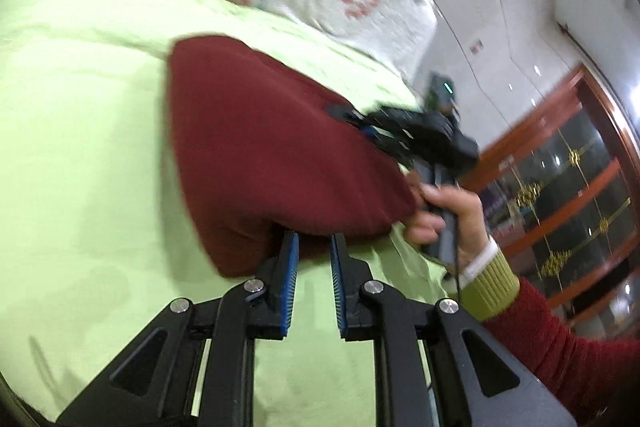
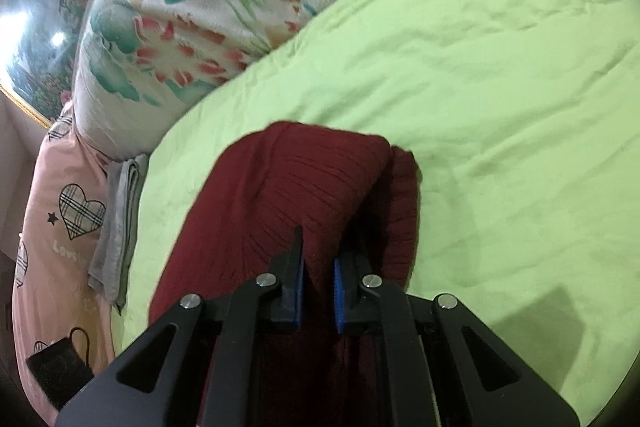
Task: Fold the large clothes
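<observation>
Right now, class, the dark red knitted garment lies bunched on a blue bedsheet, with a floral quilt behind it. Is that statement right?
Not quite. The bedsheet is light green, not blue, as the right wrist view shows. The rest stands: the dark red knitted garment lies bunched on it, with the floral quilt behind.

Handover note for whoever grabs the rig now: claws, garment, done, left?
Left claw: jaws slightly apart at the near edge of the dark red sweater; no cloth visibly pinched.
Right claw: shut on the sweater, cloth between the pads.
Sweater lies bunched and partly folded on the green bedsheet, near the floral quilt.
Done: at least one fold.
Left: probably flatten, finish folding, release.
</observation>
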{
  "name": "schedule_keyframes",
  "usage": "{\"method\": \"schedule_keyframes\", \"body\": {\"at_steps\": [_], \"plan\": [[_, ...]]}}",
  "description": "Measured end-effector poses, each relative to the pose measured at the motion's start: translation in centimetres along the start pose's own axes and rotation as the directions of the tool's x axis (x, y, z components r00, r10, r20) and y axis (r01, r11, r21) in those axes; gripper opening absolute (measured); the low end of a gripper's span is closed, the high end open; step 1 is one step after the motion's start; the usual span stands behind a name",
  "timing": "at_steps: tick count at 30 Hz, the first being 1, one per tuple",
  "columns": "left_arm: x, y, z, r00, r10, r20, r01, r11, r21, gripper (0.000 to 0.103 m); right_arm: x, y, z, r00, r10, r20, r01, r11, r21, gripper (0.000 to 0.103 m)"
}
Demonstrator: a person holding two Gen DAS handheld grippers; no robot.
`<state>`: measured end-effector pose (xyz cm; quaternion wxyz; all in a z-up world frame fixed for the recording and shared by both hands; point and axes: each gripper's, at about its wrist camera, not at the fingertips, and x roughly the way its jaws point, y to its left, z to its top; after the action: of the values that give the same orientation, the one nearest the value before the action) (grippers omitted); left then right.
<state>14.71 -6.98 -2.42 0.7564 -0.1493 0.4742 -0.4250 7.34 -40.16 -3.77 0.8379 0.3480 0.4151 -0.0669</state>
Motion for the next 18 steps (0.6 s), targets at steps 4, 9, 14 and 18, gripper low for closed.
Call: {"method": "schedule_keyframes", "body": {"at_steps": [4, 9, 14, 18], "plan": [[-0.3, 2.1, 1.3, 1.000, -0.017, 0.000, 0.017, 0.999, -0.038, 0.015, 1.0, -0.1, -0.4, 0.998, -0.057, -0.037, 0.057, 0.998, -0.011, 0.011], [-0.5, 1.3, 2.8, 0.997, -0.076, -0.014, 0.076, 0.996, -0.039, 0.020, 0.4, 0.1, -0.3, 0.997, -0.071, -0.025, 0.071, 0.997, -0.011, 0.011], [-1.8, 1.3, 2.9, 0.993, -0.119, -0.007, 0.119, 0.993, -0.022, 0.028, 0.4, -0.1, -0.1, 0.997, -0.072, -0.035, 0.071, 0.997, -0.026, 0.011], [-2.2, 2.9, 4.2, 0.999, -0.052, 0.011, 0.052, 0.998, -0.036, 0.037, 0.7, 0.2, -0.3, 0.994, -0.087, -0.060, 0.083, 0.995, -0.063, 0.011]]}}
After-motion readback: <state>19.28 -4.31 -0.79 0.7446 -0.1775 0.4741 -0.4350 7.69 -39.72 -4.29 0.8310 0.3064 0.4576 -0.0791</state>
